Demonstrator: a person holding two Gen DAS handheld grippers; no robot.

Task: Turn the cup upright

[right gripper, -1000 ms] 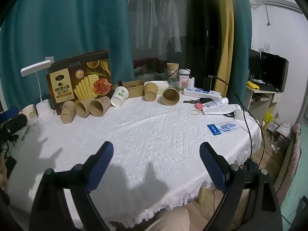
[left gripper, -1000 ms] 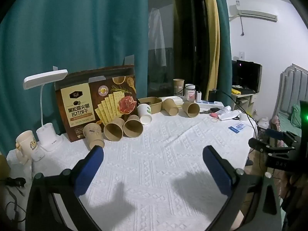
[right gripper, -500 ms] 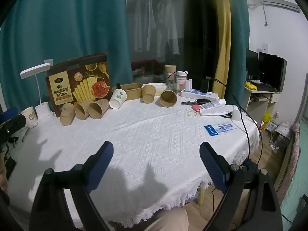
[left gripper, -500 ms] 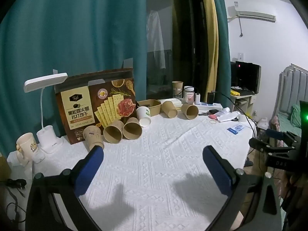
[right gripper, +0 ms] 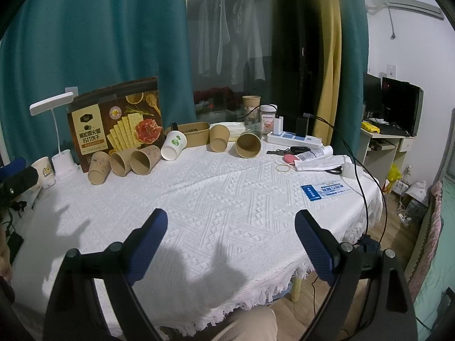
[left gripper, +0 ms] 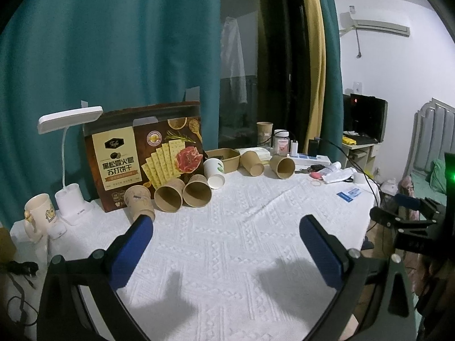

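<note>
Barely anything changed since a second ago: the cups and cracker box sit a bit higher and slightly nearer in both views, nothing on the table moved, fingers spread as wide as before.

My left tool (left gripper: 226, 223) hangs over the white tablecloth (left gripper: 227, 241) with its blue pads wide apart, gripping nothing. My right tool (right gripper: 231, 217) is the same, fingers apart and empty.

Cups lie on their sides in a row along the far edge, all well apart from both tools. Left group: printed kraft cup (left gripper: 139, 200), then two plain kraft cups (left gripper: 169, 193) (left gripper: 197, 190), mouths toward me, just in front of the cracker box (left gripper: 145, 153). The printed one is partly hidden behind my left tool's left fingertip in the left view. White paper cup (left gripper: 214, 170) with a green leaf mark lies beside them. Farther right, two more kraft cups (left gripper: 251, 163) (left gripper: 282, 166) near a kraft bowl (left gripper: 224, 157).

Table is round, covered in textured white cloth with a fringed edge. White desk lamp (left gripper: 68, 153) and a cream mug (left gripper: 38, 213) at far left; power strip (right gripper: 294, 139), rubber band (right gripper: 283, 167), blue card (right gripper: 325, 191) at right. Teal curtains (left gripper: 113, 42) behind, air conditioner (left gripper: 375, 25) on the wall, monitor (right gripper: 401, 110) on a side desk.
</note>
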